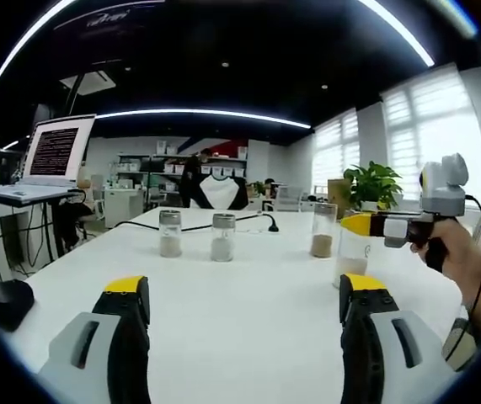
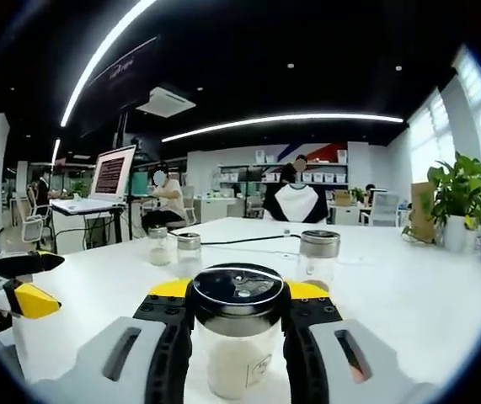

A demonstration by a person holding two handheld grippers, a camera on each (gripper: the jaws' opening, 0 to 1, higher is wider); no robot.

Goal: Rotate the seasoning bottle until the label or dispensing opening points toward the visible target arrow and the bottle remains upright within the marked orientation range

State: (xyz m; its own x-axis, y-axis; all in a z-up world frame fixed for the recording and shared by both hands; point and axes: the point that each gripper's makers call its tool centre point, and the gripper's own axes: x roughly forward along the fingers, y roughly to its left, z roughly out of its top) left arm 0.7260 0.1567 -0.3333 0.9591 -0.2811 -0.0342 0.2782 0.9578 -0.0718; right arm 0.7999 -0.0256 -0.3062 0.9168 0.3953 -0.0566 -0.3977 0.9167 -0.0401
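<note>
In the right gripper view my right gripper point(image 2: 238, 296) is shut on a clear seasoning bottle point(image 2: 238, 349) with a black lid and white powder, upright on the white table point(image 2: 408, 295). A small label mark faces the camera, low on the glass. In the left gripper view that bottle point(image 1: 351, 254) stands at the right, with the right gripper point(image 1: 366, 225) on its top. My left gripper point(image 1: 244, 290) stands wide open above bare table point(image 1: 248, 328) with nothing between its jaws; its yellow-tipped jaws point(image 2: 21, 282) also enter the right gripper view.
Three more bottles stand on the table: two with pale powder point(image 1: 170, 234) point(image 1: 222, 237) and one with brown powder point(image 1: 323, 231). A black cable point(image 1: 248, 220) lies behind them. A laptop point(image 1: 55, 156) is at far left, a plant point(image 1: 373, 183) at far right, and a black object point(image 1: 8, 299) sits near the left edge.
</note>
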